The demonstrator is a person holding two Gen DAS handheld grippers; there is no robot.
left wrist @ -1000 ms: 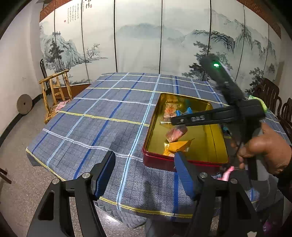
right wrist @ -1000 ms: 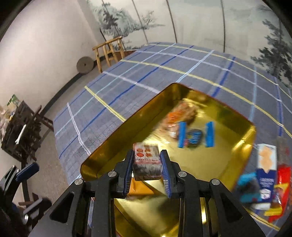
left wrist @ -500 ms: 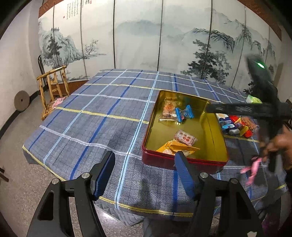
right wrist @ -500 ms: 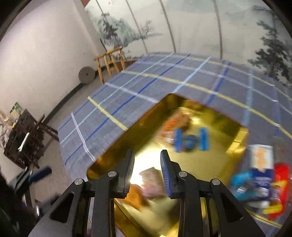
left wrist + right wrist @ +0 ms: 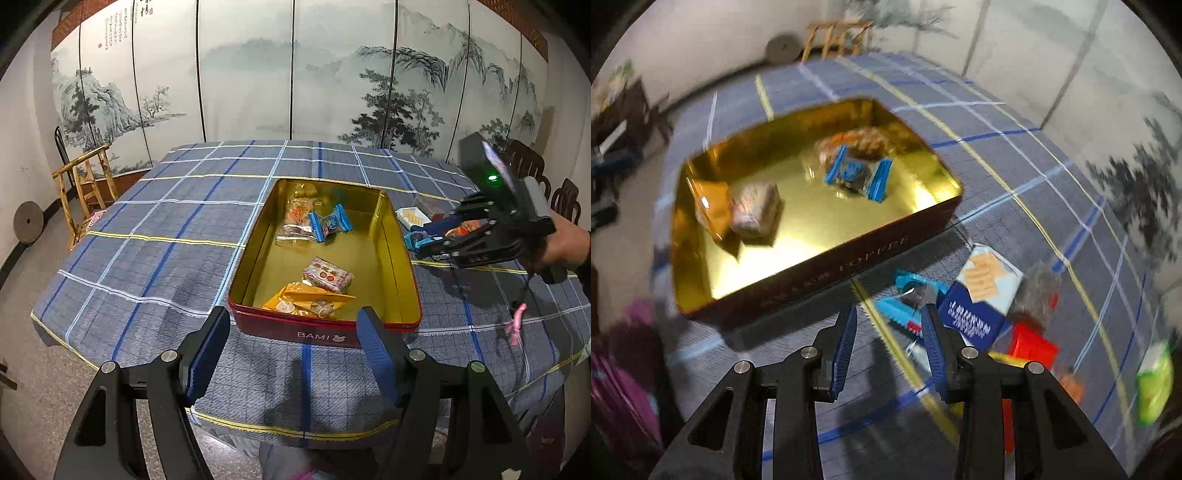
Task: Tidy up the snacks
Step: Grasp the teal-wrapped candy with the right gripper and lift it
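Both grippers were mine, and both held nothing. My left gripper (image 5: 293, 354) hung with its jaws spread wide, short of the tin's (image 5: 380, 325) near red wall and over the table's near edge, where the checked cloth (image 5: 147, 240) drooped toward the floor. My right gripper (image 5: 890, 352) stood parted too, off the tin's (image 5: 812, 273) long right wall, its blue pads (image 5: 846, 347) above bare cloth just short of the loose pile.

Inside the tin, an orange packet (image 5: 314, 297) lay against the near wall, with a pink wrapped snack (image 5: 328, 275) resting partly on it. Bare gold floor lay beyond them to the far end, where a clear-bagged snack (image 5: 297, 218) and a blue-ended candy (image 5: 328, 223) touched each other.

Right of the tin, the unsorted pile crowded the cloth: a blue-wrapped candy (image 5: 910, 295) nearest the wall, a white-and-blue box (image 5: 982, 299) beside it, a red packet (image 5: 1032, 345) just past that, and a green packet (image 5: 1154, 380) well apart. The right view was blurred, so smaller wrappers stayed unclear.

Left of the tin and beyond its far wall, open cloth ran to the table's edges.
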